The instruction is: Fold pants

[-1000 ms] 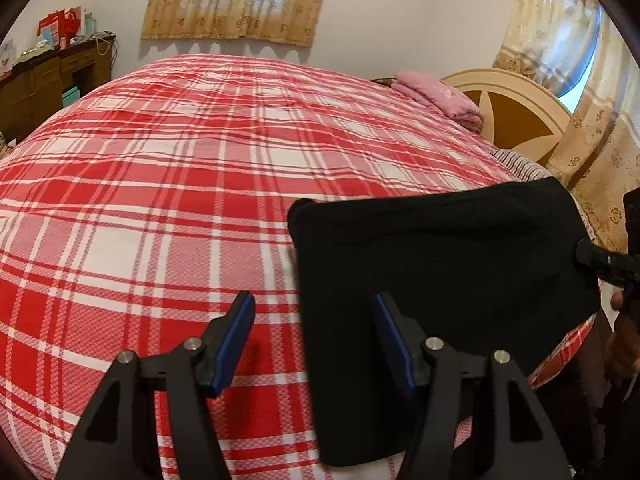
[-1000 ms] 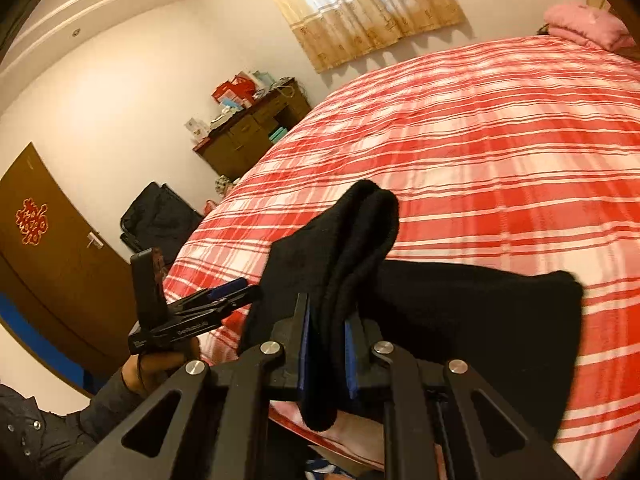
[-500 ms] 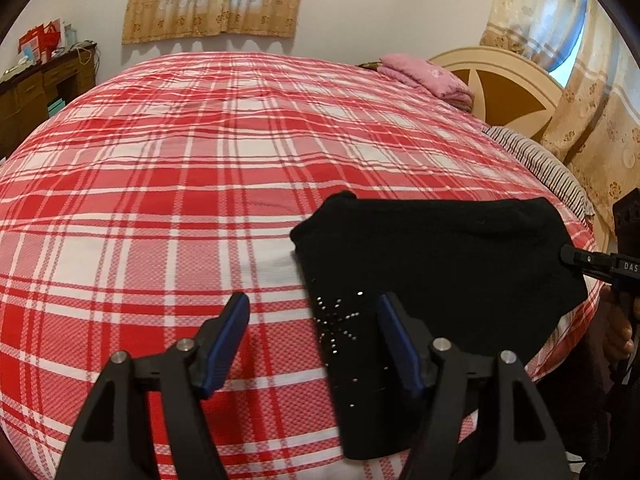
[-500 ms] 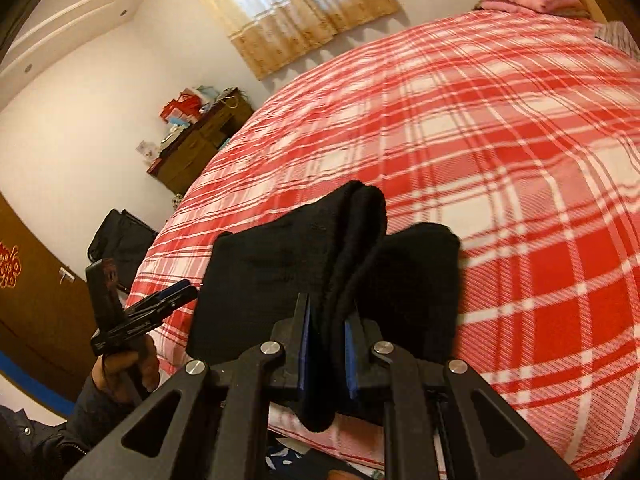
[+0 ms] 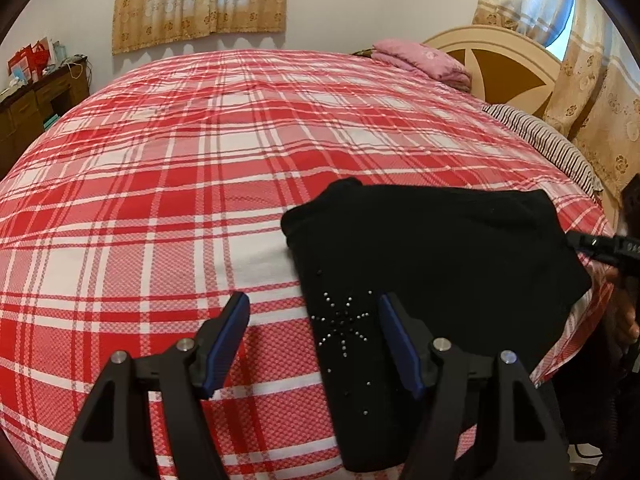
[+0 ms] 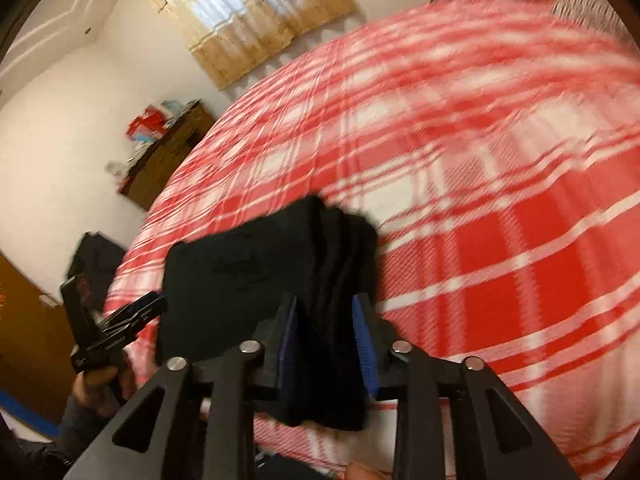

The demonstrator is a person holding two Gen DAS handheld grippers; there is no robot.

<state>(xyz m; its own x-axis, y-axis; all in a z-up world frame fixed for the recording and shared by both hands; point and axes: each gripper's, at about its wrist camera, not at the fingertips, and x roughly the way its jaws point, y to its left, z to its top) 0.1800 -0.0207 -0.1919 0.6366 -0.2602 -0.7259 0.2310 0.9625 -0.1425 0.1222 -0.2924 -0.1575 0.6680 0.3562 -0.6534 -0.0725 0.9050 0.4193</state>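
Note:
The black pants (image 5: 432, 256) lie folded on the red plaid bed near its front right edge, with a rhinestone star on the near part. My left gripper (image 5: 314, 340) is open and empty, hovering just above the pants' left edge. In the right wrist view the pants (image 6: 256, 272) show as a thick folded stack. My right gripper (image 6: 326, 332) has its jaws partly spread around the fold of the pants, the cloth between the pads. The right gripper also shows in the left wrist view (image 5: 600, 245) at the pants' right corner.
The plaid bedspread (image 5: 200, 168) covers a large bed. A pink folded blanket (image 5: 424, 62) and a striped pillow (image 5: 548, 144) lie by the headboard. A wooden dresser (image 6: 164, 164) stands against the far wall. A black bag (image 6: 96, 256) sits by the door.
The right gripper's jaws have widened from clamped tight on the fold to partly spread. The pants have settled flatter on the bed. The left gripper stays open and has shifted a little.

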